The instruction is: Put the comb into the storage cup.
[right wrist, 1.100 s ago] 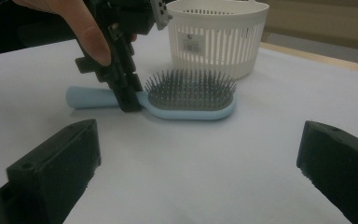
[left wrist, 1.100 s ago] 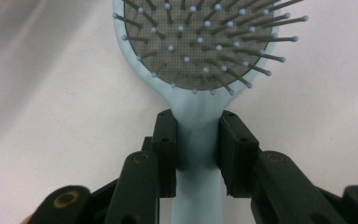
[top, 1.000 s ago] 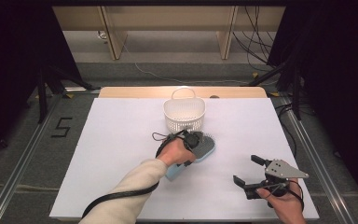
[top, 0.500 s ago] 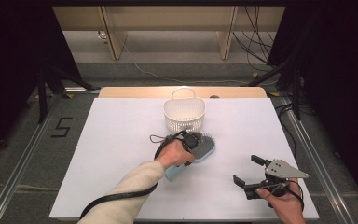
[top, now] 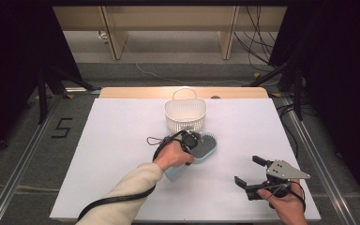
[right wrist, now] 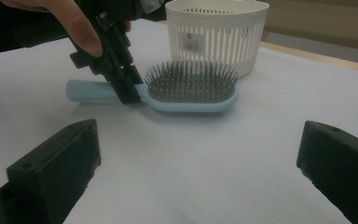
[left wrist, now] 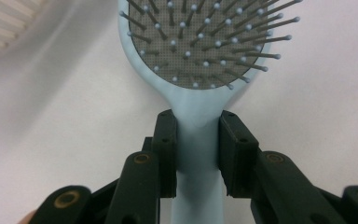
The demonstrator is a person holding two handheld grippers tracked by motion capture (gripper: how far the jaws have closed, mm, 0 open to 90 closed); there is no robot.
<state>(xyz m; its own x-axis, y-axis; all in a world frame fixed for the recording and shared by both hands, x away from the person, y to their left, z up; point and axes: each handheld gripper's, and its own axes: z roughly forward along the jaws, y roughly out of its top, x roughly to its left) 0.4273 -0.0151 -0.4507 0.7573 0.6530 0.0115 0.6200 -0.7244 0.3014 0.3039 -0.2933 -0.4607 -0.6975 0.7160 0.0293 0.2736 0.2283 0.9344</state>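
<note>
left gripper's got the hairbrush by the neck

so the left gripper (left wrist: 198,154) has its jaws clamped on the light blue hairbrush (top: 205,147), right where the handle meets the head. you can see both pads pressing the handle's sides in the left gripper view. the brush lies flat on the white table (top: 122,140), bristles up, about mid-table, just on the near side of the white slotted basket (top: 185,115). can't see anything inside the basket from the high view, and its bottom is hard to make out. the right gripper (top: 255,174) sits off at the near right corner, well apart from the brush, jaws spread wide with nothing between them.
</note>
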